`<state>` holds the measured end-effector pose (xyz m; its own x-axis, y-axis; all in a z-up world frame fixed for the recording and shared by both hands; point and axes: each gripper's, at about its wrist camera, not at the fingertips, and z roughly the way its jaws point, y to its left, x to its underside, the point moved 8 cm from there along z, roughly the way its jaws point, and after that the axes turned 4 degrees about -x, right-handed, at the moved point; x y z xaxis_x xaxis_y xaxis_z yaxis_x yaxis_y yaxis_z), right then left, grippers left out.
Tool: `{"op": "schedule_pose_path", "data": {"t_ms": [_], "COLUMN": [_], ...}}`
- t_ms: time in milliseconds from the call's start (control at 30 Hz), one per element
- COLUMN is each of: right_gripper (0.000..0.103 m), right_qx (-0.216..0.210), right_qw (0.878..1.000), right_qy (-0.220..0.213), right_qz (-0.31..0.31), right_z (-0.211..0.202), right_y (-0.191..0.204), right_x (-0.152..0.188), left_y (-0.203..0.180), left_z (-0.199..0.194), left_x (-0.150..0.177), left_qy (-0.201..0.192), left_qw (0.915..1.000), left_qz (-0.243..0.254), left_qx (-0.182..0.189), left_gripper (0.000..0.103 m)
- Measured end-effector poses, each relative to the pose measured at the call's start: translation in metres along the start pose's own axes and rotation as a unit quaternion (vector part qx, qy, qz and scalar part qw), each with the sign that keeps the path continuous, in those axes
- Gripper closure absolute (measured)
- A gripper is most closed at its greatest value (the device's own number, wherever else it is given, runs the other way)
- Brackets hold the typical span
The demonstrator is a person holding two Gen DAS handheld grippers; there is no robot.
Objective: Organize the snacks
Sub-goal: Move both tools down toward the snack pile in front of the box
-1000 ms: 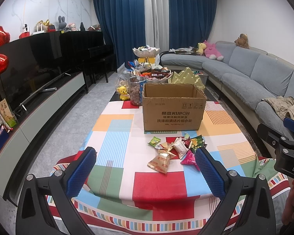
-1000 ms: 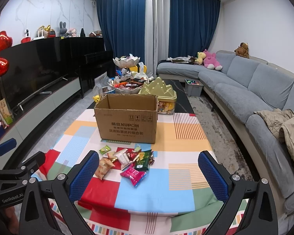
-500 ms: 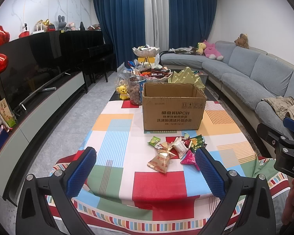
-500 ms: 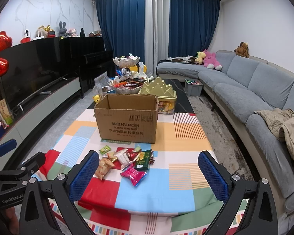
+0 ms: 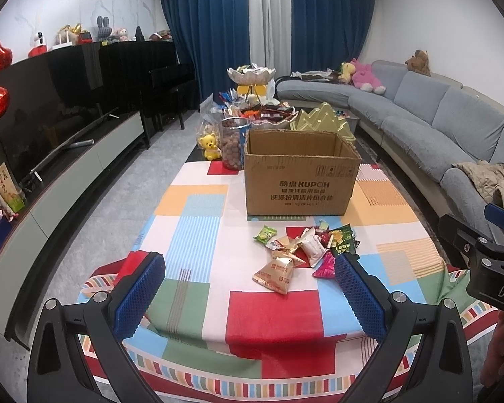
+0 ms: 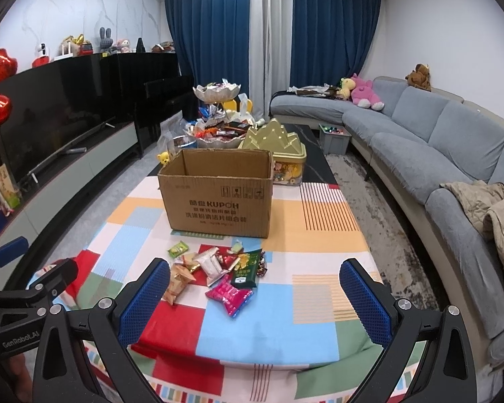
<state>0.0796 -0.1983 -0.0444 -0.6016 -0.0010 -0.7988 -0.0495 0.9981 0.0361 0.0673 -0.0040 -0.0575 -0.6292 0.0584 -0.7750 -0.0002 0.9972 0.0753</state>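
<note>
A pile of small snack packets lies on the colourful checked tablecloth, in front of an open brown cardboard box. The pile holds a tan packet, a green packet and a pink packet. The pile and the box also show in the right wrist view. My left gripper is open and empty, held above the table's near edge. My right gripper is open and empty, beside it to the right.
Behind the box stand a jar of nuts, a gold tin and tiered bowls of sweets. A grey sofa runs along the right. A TV unit lines the left wall.
</note>
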Motion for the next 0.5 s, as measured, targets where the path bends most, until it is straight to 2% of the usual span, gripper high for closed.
{"op": "schedule_pose_path", "data": {"t_ms": [500], "right_gripper": [0.001], "right_qx": [-0.005], "right_qw": [0.999], "right_qy": [0.049], "right_qz": [0.0], "right_z": [0.052], "right_y": [-0.001], "right_x": [0.004], "left_y": [-0.006], "left_z": [0.05], "left_x": [-0.004], "left_qy": [0.043], "left_qw": [0.9989], "left_qz": [0.021], "left_qx": [0.0], "left_gripper": [0.0]}}
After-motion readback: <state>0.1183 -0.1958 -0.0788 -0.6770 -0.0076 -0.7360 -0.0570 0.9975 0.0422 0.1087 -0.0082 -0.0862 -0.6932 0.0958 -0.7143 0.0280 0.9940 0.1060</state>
